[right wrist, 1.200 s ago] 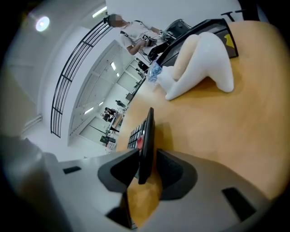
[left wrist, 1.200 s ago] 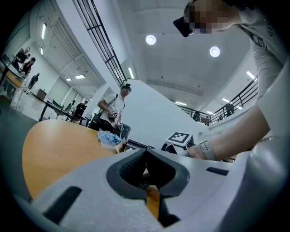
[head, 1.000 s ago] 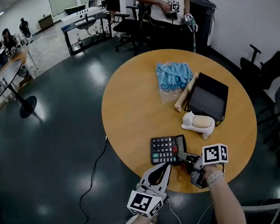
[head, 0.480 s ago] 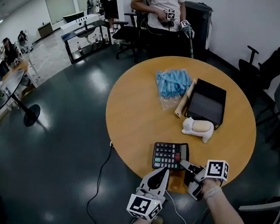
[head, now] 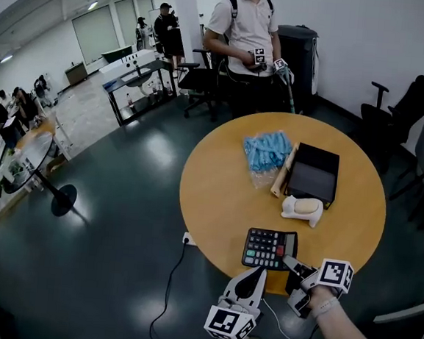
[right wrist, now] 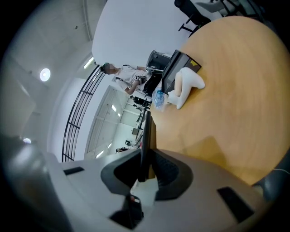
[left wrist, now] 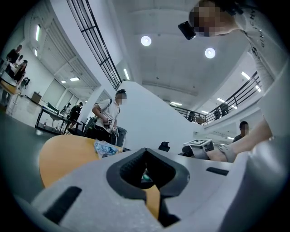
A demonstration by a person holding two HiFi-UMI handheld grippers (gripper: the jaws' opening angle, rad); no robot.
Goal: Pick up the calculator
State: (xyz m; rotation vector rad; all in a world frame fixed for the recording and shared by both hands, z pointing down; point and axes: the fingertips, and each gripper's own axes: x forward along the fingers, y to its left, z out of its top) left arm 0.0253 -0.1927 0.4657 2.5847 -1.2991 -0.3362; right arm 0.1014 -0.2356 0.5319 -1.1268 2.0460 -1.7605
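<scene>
As right gripper [head: 290, 263] clamps calculator [head: 267, 248], bag [head: 256, 178] holds blue pieces [head: 267, 149]

We count one round tabletop [head: 213, 202], one calculator [head: 268, 249], one black box [head: 313, 175], one beige roll [head: 282, 171], one clear bag [head: 266, 152] of blue pieces, one cream-coloured object [head: 302, 208], and two grippers: one left gripper [head: 261, 273], one right gripper [head: 288, 262].

grey left gripper [head: 260, 272] bears a black-and-white marker cube [head: 229, 324].

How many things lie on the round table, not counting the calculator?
4: a blue bag, a beige roll beside it, a black box beside that, a white toy in front of the box. None looks hidden.
</scene>
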